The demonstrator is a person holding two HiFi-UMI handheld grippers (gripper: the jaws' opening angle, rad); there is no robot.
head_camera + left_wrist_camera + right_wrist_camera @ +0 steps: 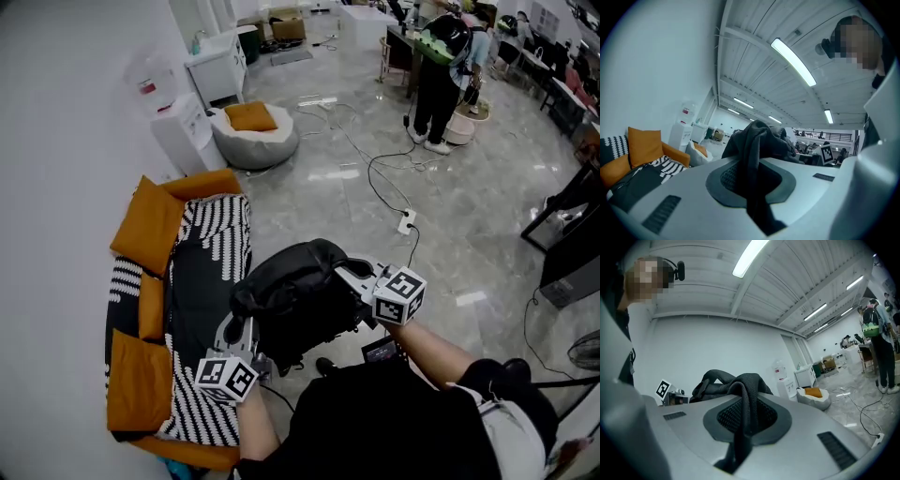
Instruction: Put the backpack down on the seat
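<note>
Head view, seat: the sofa, with a striped throw and orange cushions, stood along the wall; nothing of the bag rested on it.
Backpack: the black backpack hung in the air just off the sofa's front edge, over the floor, carried between both grippers.
Progress: judged partway; the bag was at the sofa, but shifting it over the seat, lowering it and letting go remained.
Left gripper: the left gripper was clenched on a dark strap, low at the bag's near side, tilted upward toward the ceiling.
Right gripper: the right gripper was clenched on a webbed strap, at the bag's right side, away from the sofa.
</note>
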